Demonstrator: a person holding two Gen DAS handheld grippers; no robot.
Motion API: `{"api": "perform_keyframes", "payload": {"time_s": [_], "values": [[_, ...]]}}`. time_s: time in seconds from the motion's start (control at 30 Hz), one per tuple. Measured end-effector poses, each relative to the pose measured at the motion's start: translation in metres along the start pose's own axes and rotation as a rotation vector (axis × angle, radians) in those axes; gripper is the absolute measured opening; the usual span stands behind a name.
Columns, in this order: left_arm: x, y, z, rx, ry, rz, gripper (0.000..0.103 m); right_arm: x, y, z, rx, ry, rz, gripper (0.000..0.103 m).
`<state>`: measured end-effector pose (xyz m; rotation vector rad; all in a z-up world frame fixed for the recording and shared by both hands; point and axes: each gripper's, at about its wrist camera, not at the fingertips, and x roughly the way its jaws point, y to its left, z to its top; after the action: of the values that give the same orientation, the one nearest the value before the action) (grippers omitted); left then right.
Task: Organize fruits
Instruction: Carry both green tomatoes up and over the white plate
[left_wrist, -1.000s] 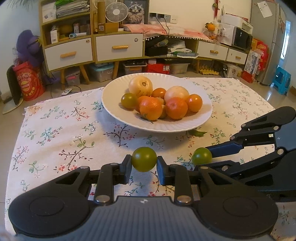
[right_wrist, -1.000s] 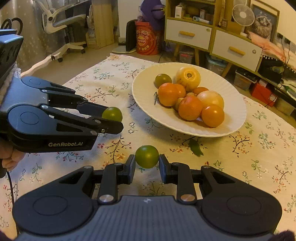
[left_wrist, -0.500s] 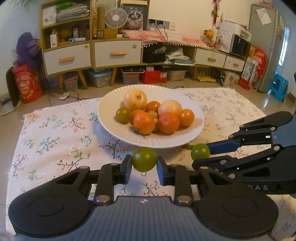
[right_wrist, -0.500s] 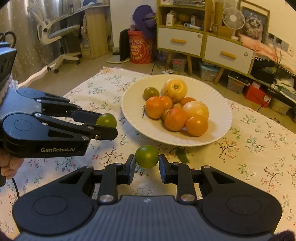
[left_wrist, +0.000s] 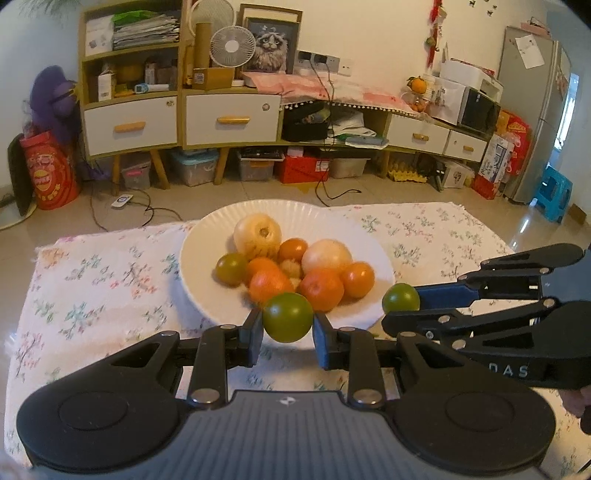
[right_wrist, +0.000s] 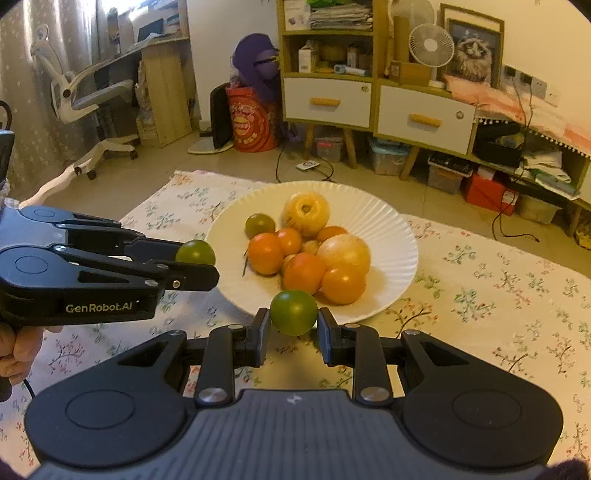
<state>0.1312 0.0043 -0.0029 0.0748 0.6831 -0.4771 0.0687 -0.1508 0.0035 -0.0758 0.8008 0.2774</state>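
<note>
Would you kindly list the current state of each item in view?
Left tongs: shut on a green tomato, held above the cloth.
Right tongs: shut on another green tomato.
White plate: heaped with fruit.
Floral cloth: spread flat.

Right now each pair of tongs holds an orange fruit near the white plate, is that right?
Not quite: each fruit held is green. The left wrist view shows the left tongs gripping a green fruit; the right tongs grip another green fruit near the white plate.
</note>
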Motion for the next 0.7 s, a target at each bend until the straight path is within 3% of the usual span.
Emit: {"api": "perform_keyframes", "payload": {"time_s": [0.53, 0.7], "values": [[0.052, -0.002, 0.056, 0.050, 0.036, -0.056, 0.004, 0.017, -0.037, 0.021, -0.024, -0.027, -0.036, 0.024], [0.077, -0.002, 0.069, 0.076, 0.083, -0.062, 0.004, 0.027, -0.053, 0.023, -0.020, -0.026, -0.039, 0.024]]}}
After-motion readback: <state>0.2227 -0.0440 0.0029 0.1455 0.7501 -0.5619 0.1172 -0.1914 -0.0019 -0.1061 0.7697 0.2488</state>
